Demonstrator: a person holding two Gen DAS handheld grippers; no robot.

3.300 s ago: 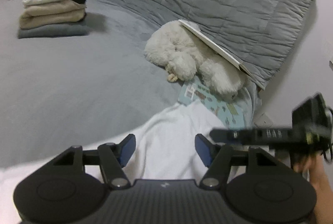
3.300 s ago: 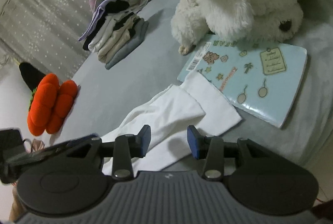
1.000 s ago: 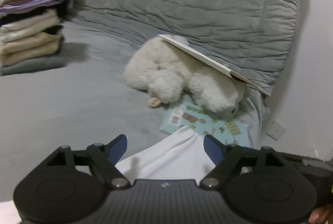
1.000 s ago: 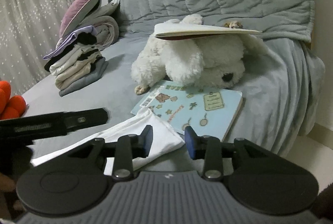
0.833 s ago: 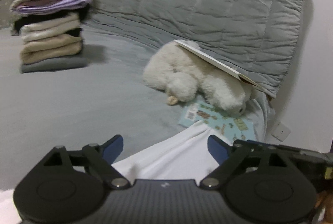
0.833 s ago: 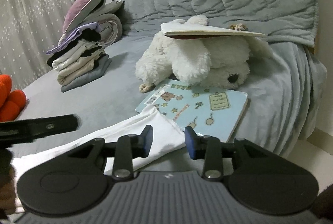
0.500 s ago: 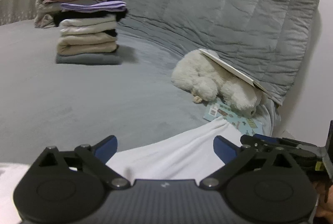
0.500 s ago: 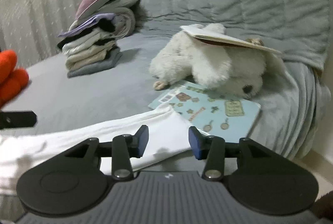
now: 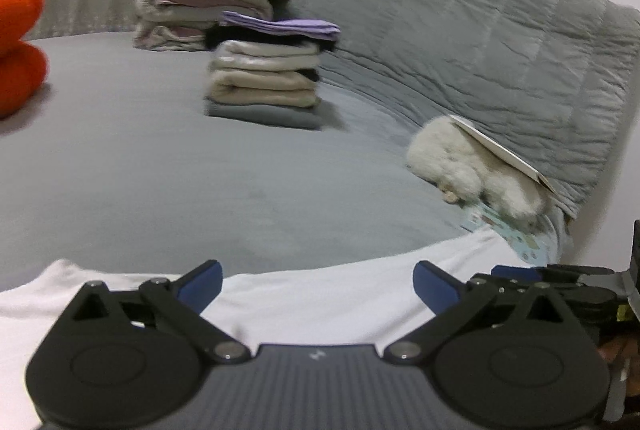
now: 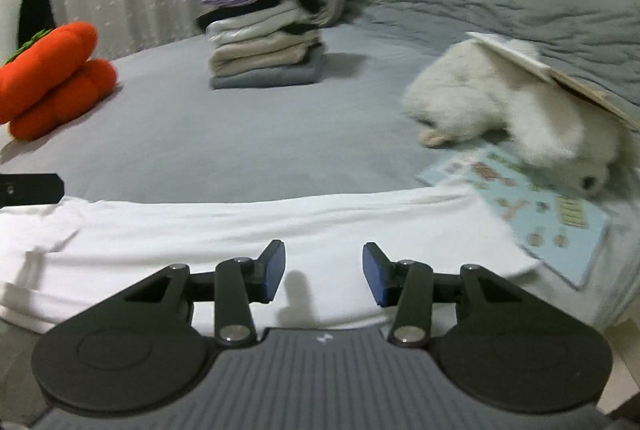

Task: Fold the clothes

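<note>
Right wrist view, from left to right: an orange plush (image 10: pixel 52 78) sits on the grey bed (image 10: pixel 240 146), a stack of folded clothes (image 10: pixel 268 42) stands behind the middle, and a white plush dog (image 10: pixel 516 106) lies on a light blue book (image 10: pixel 552 218) at the right. A white garment (image 10: pixel 240 226) stretches across the near edge of the bed, its right end overlapping the book, and the right tongs (image 10: pixel 324 274) hover over it half open, pads clear of the cloth. Left wrist view shows the left tongs (image 9: pixel 316 282) spread wide above the same garment (image 9: pixel 320 294), gripping nothing.
</note>
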